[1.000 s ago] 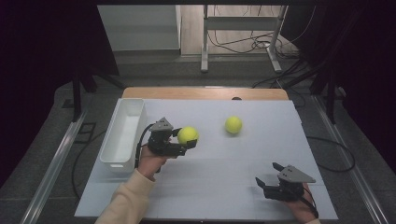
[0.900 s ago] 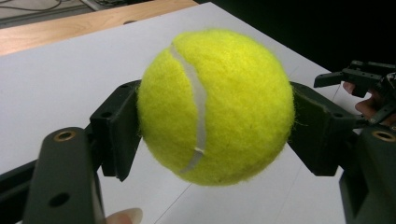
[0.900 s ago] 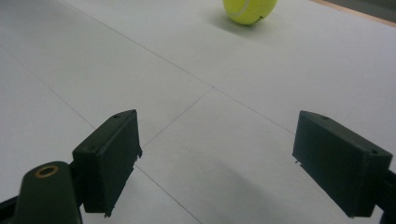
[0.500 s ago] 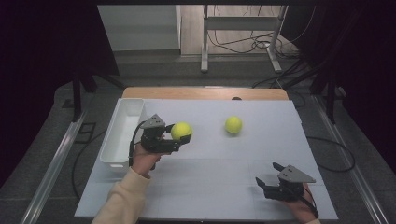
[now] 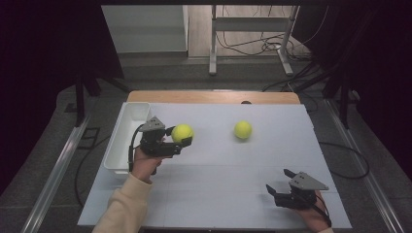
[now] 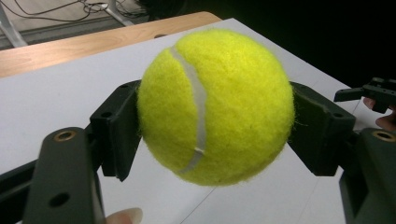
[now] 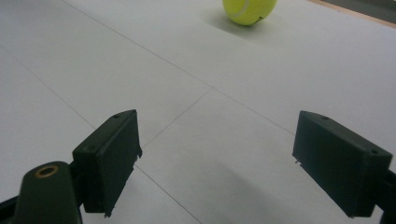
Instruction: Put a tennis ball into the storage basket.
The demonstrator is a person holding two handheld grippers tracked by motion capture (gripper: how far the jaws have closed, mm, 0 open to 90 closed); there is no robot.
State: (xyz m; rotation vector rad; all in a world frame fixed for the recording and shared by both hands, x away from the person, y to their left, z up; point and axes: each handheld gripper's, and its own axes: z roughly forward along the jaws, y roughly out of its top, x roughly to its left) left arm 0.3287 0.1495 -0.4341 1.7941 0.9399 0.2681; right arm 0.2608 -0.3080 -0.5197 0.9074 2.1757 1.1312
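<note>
My left gripper is shut on a yellow-green tennis ball, held above the white table just right of the white bin. In the left gripper view the ball sits squeezed between both black jaws. A second tennis ball lies on the table at centre right, apart from both grippers. My right gripper stands open near the front right edge, its jaws empty. In the right gripper view the jaws are spread wide over bare table, and the second ball lies far ahead.
A long white bin stands along the table's left edge, close to my left hand. The white table top ends in a wooden strip at the back. Cables and a metal stand are on the floor beyond.
My left gripper has carried the tennis ball leftward and slightly away, closer to the white bin. The right gripper and the second ball have stayed still.
</note>
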